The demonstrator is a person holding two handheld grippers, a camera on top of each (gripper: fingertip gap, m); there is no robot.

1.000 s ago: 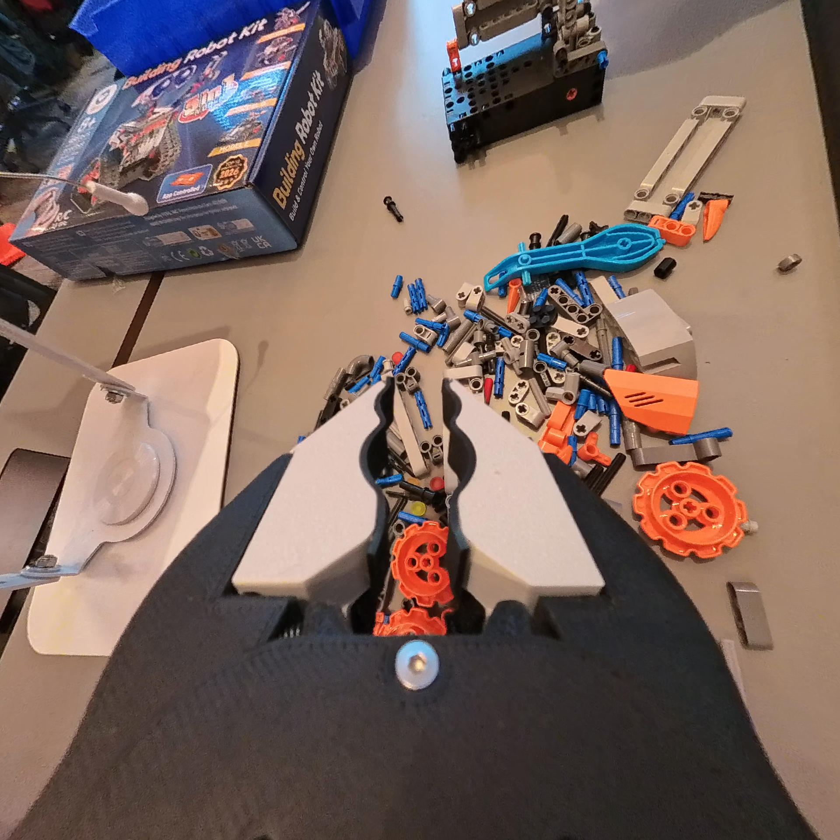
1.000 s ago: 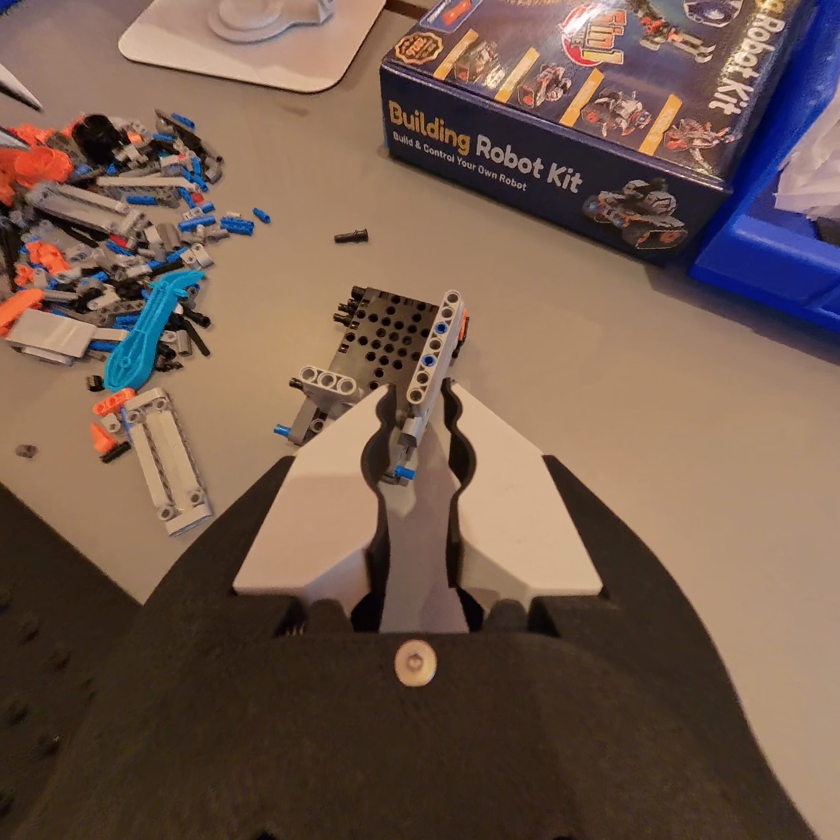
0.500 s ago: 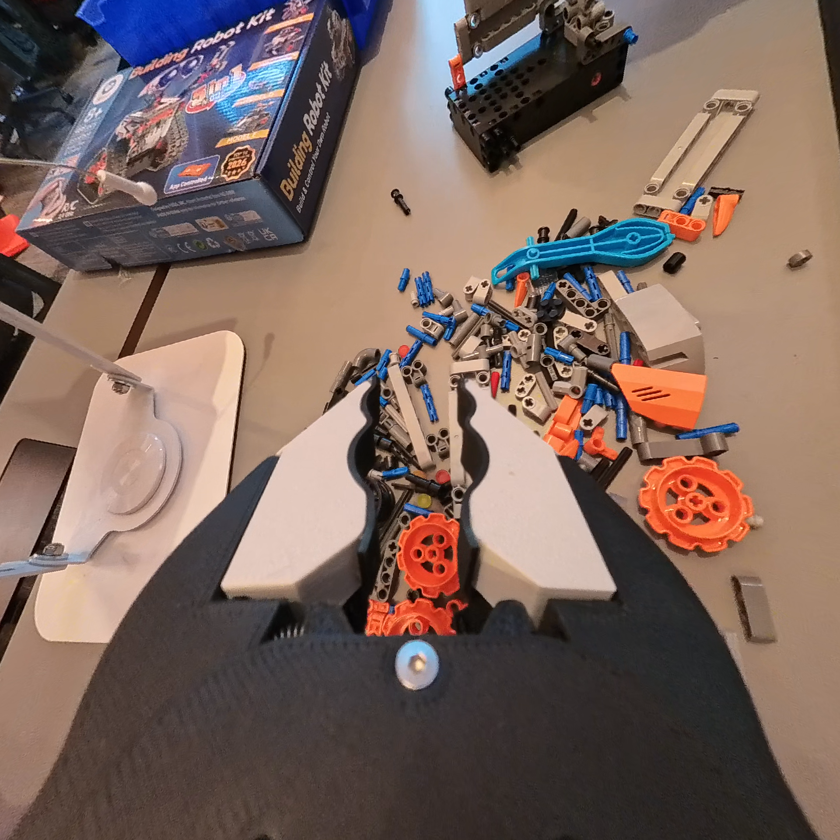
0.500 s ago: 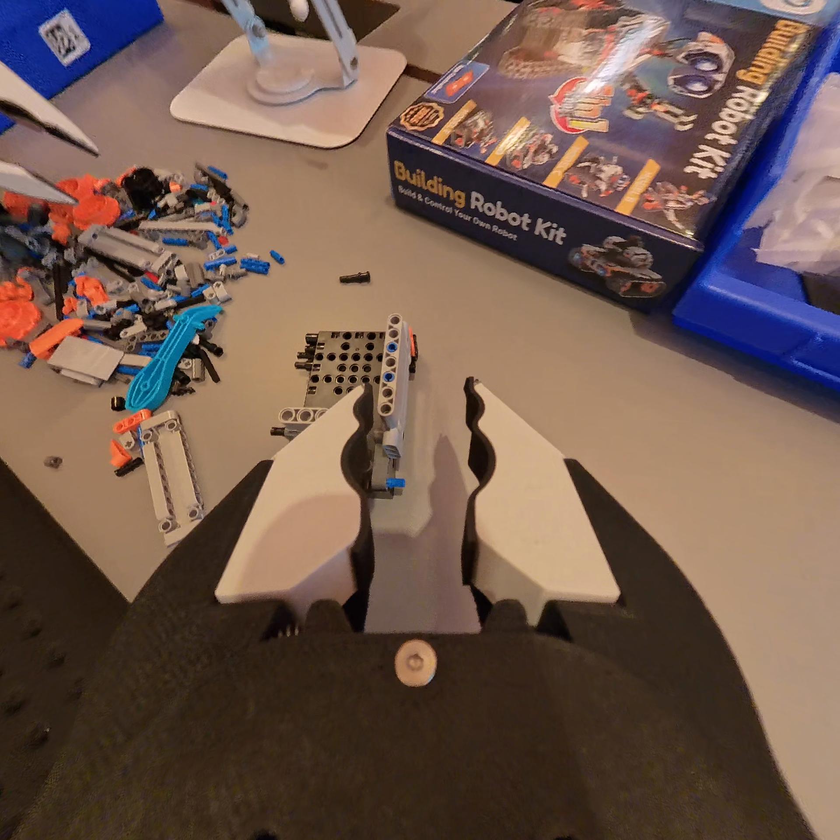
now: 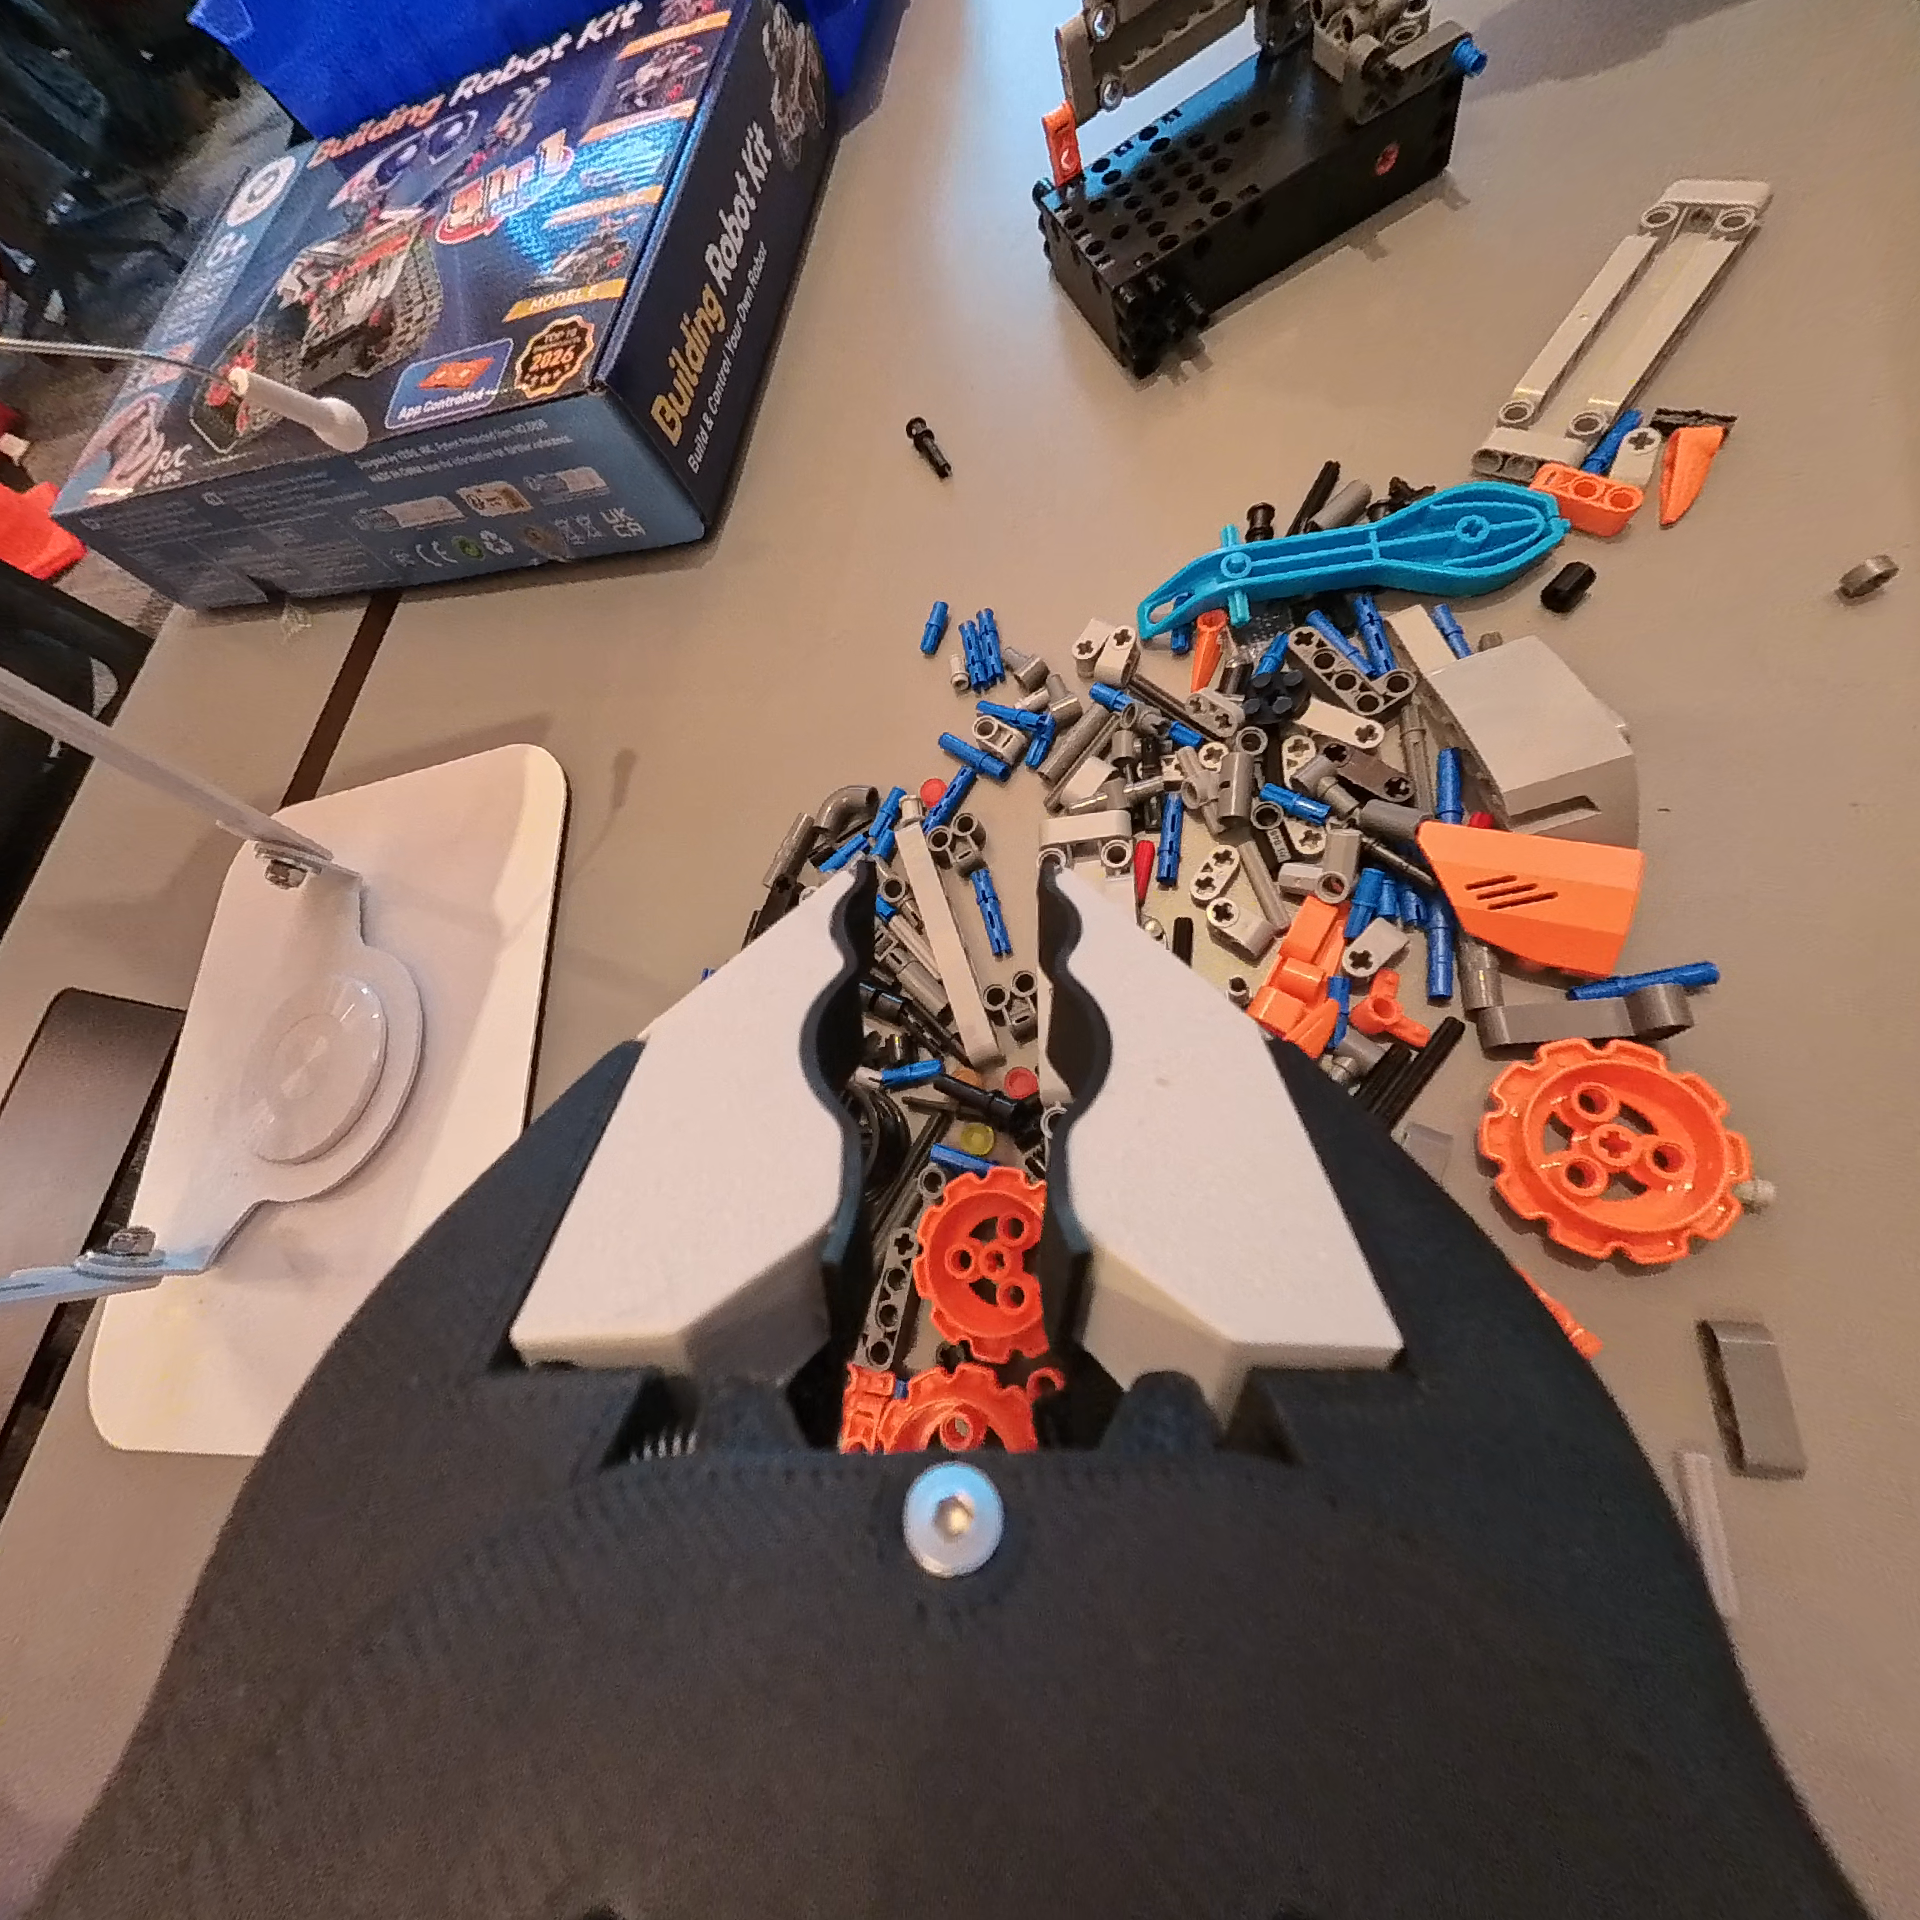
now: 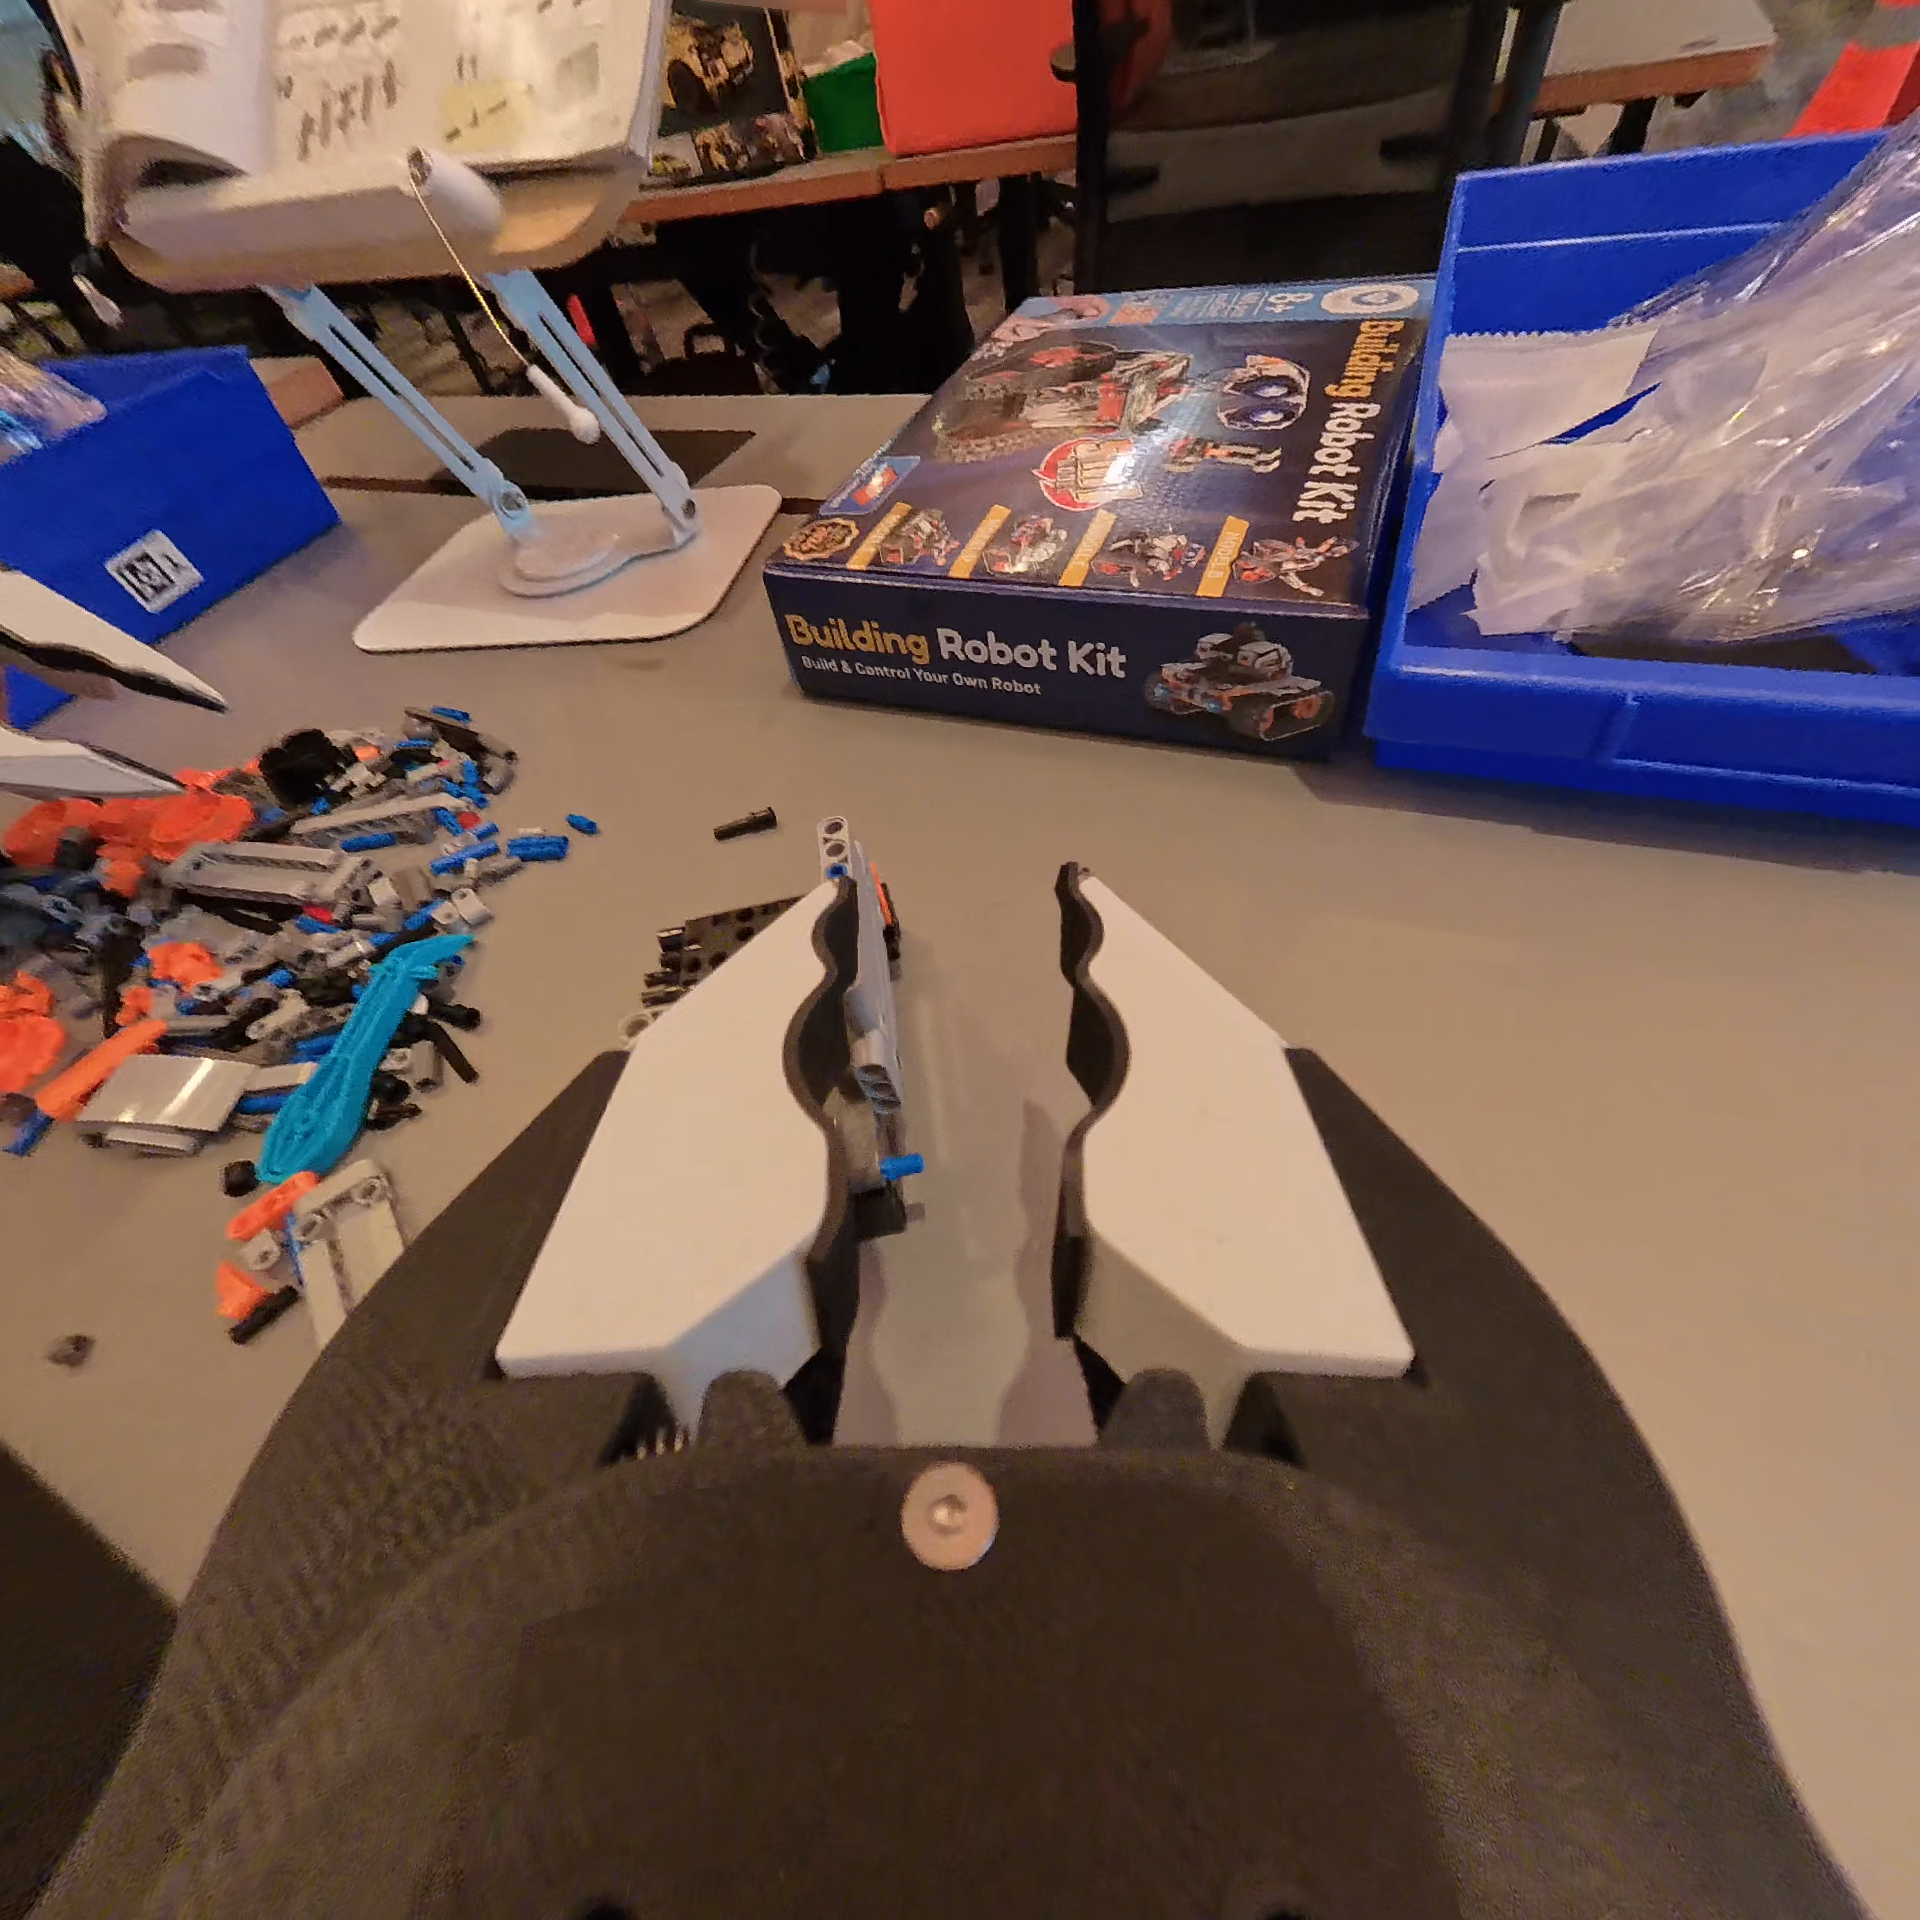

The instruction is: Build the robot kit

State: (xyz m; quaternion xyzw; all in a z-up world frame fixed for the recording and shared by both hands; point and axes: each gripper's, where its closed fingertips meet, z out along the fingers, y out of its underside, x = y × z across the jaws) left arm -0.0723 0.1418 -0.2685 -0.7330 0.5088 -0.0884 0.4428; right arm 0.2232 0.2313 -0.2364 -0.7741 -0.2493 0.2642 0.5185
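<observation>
left tongs (image 5: 951, 894): parted and holding nothing, poised above the near side of the parts pile (image 5: 1247, 790); a light grey beam (image 5: 951, 940) lies in the gap between the fingers, along with small pins, and an orange gear (image 5: 987, 1262) shows farther back in the gap. Whether the tips touch the pile cannot be told.

right tongs (image 6: 956, 883): spread wide, gripping nothing; the model (image 6: 868, 997) stands on the desk (image 6: 1455, 1039) right beside the inner face of the left finger. Contact cannot be told, and the right finger is well apart from it.

model: a black perforated block with an upright grey beam, an orange bit at the far end and a blue pin at the near end; in the left view it stands (image 5: 1247, 208) beyond the pile, free of both tongs.

pile: grey, blue, black and orange pieces loose on the desk, with a teal tool (image 5: 1361, 551) at its far edge, a larger orange gear (image 5: 1616, 1148) to the right and a black pin (image 5: 928, 445) lying alone between pile and box.

around: a dark blue kit box (image 6: 1101, 540), a blue bin (image 6: 1662, 623) with clear bags just right of it, and a white stand (image 6: 571, 561) carrying an open booklet.

progress: the model is only partly built, and most pieces are loose in the pile.
</observation>
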